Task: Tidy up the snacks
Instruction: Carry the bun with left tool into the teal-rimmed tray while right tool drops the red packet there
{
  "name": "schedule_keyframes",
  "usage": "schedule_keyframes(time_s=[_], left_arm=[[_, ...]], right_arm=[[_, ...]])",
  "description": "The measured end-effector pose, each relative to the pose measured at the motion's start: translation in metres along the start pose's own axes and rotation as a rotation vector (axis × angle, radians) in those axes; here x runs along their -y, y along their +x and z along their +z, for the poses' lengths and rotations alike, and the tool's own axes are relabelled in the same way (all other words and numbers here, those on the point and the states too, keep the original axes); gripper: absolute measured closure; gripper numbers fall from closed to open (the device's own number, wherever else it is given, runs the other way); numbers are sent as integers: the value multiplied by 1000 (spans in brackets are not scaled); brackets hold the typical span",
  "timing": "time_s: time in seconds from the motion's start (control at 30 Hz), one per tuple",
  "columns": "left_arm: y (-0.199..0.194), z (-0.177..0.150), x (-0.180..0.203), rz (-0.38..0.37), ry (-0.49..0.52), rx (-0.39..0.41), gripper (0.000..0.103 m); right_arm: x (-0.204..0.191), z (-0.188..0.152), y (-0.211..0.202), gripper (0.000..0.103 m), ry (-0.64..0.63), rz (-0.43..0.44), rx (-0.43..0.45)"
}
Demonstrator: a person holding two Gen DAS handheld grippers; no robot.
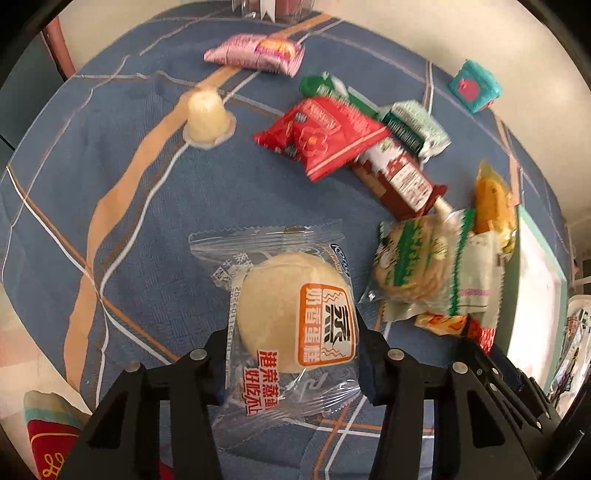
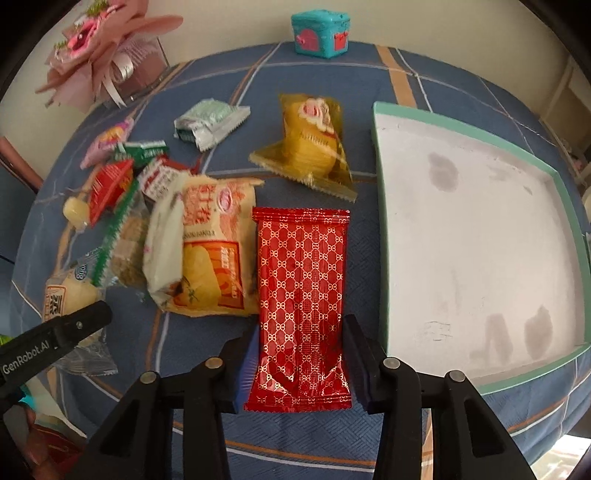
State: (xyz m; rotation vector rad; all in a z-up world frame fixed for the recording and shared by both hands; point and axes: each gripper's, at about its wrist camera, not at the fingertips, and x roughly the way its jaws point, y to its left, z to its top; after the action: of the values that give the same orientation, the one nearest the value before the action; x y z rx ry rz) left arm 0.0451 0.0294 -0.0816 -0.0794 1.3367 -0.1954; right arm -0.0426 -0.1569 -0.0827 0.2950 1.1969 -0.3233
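The right gripper (image 2: pixel 299 363) has its jaws around the red packet (image 2: pixel 301 295), which lies lengthwise away from them, with the tray (image 2: pixel 380 206) just beside; left gripper (image 1: pixel 291 365) clamps the bun (image 1: pixel 295 314)

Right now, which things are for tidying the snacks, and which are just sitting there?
For the job: steamed cake pack, red wafer pack, yellow snack bag, jelly cup, teal tray.

Just sitting there: teal toy chest, pink bouquet.

The cake wrapper (image 1: pixel 284 332) is clear, shiny plastic. The red packet (image 2: pixel 301 302) is glossy foil. The blue cloth (image 1: pixel 147 192) looks soft and woven. The tray (image 2: pixel 384 258) looks matt.
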Motion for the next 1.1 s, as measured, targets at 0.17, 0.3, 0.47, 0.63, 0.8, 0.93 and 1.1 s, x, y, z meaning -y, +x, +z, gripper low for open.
schedule_keyframes(time_s=[0.17, 0.3, 0.47, 0.63, 0.8, 0.93, 1.1], left_arm=[[-22, 1, 7, -22, 4, 68, 50], [-40, 1, 8, -33, 10, 123, 50], [-50, 0, 19, -48, 48, 171, 50], [-55, -2, 41, -60, 129, 194, 50], [-60, -6, 82, -93, 243, 221, 50], [-61, -6, 121, -112, 352, 245, 50], [-56, -11, 173, -161, 483, 258, 50]], right_arm=[[2, 5, -24, 58, 13, 31, 65], [1, 6, -46, 58, 27, 50, 117], [3, 10, -56, 58, 39, 55, 165], [23, 16, -59, 58, 109, 33, 177], [59, 22, -61, 58, 197, -42, 190], [89, 25, -60, 58, 266, -83, 192], [125, 31, -54, 57, 341, -146, 182]])
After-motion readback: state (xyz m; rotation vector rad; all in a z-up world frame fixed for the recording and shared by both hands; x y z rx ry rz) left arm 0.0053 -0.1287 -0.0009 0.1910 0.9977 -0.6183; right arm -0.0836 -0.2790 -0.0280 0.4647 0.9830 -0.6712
